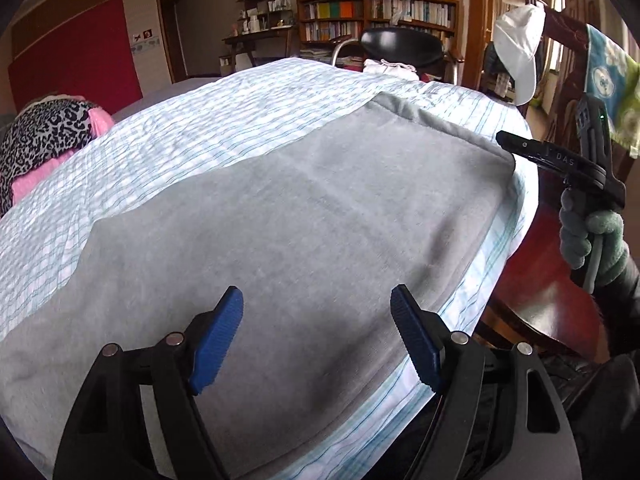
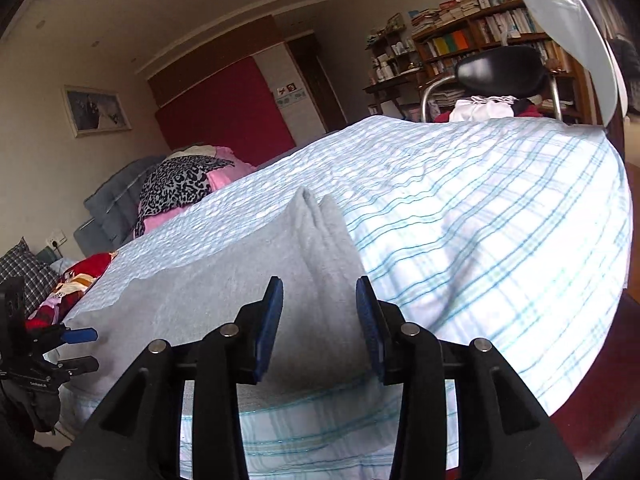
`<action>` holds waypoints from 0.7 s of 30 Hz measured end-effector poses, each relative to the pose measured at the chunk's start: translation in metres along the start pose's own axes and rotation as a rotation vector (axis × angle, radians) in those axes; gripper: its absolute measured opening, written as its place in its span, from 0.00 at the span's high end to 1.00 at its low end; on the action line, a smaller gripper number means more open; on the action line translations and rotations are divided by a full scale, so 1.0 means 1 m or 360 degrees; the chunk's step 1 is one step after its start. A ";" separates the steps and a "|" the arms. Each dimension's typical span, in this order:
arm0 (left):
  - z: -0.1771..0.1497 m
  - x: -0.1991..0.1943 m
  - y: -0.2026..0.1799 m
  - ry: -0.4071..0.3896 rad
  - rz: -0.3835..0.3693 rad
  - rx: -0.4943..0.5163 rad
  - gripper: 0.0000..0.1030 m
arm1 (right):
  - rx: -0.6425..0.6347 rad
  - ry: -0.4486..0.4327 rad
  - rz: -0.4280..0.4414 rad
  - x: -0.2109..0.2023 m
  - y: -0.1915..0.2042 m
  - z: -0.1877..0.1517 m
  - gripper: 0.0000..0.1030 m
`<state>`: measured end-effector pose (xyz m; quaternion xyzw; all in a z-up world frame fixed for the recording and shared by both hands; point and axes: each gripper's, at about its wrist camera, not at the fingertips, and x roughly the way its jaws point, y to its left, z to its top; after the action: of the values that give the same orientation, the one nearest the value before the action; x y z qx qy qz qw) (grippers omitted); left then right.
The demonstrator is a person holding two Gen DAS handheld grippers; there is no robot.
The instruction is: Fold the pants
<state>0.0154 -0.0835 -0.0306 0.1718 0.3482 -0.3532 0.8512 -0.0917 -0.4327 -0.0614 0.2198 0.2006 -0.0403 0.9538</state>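
So far I see the grey pants (image 1: 288, 216) spread flat on the bed (image 1: 200, 128), seemingly folded leg over leg. My left gripper (image 1: 316, 336) hovers with fingers apart; my right gripper (image 2: 320, 320) straddles their end, unclosed. Crosswise folds remain.

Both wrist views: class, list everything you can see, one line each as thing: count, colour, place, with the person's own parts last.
pants: one, grey, spread flat on the bed
bed cover: one, white with blue checks, under the pants
leopard-print cloth: one, black and white, on a pink pile at the far side
bookshelf: one, brown wood, back wall
chair: one, black back, beyond the bed
white cap: one, hanging right of the bed
left gripper: blue pads, open over the pants
right gripper: blue pads, open at the pants' edge
gloved hand: green, holding the right gripper
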 end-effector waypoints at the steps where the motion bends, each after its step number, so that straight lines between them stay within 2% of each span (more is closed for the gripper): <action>1: 0.006 0.006 -0.007 -0.0006 -0.0017 0.0023 0.26 | 0.0021 0.0004 -0.0023 0.000 -0.005 -0.001 0.53; 2: 0.010 0.013 -0.012 -0.0010 -0.0029 0.0040 0.26 | 0.0049 0.0022 -0.0040 0.002 -0.010 -0.003 0.50; 7: 0.016 0.043 -0.028 0.0072 -0.0145 0.0008 0.26 | 0.0181 0.0122 -0.0029 0.023 -0.021 -0.015 0.49; 9: 0.011 0.052 -0.034 0.0097 -0.0125 0.0013 0.26 | 0.0179 0.0110 -0.0050 0.025 -0.022 -0.018 0.49; 11: 0.009 0.053 -0.037 0.0086 -0.0110 0.0037 0.26 | 0.0197 0.0105 -0.0041 0.027 -0.019 -0.022 0.49; 16: 0.017 0.051 -0.031 0.0112 -0.0162 -0.0027 0.25 | 0.0138 0.0126 -0.0027 0.027 0.001 -0.027 0.50; 21: 0.023 0.050 -0.033 0.0097 -0.0174 -0.0015 0.25 | 0.0271 0.0128 0.0036 0.028 -0.006 -0.026 0.51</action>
<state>0.0282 -0.1431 -0.0519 0.1592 0.3845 -0.3920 0.8205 -0.0767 -0.4263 -0.0967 0.3037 0.2320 -0.0375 0.9233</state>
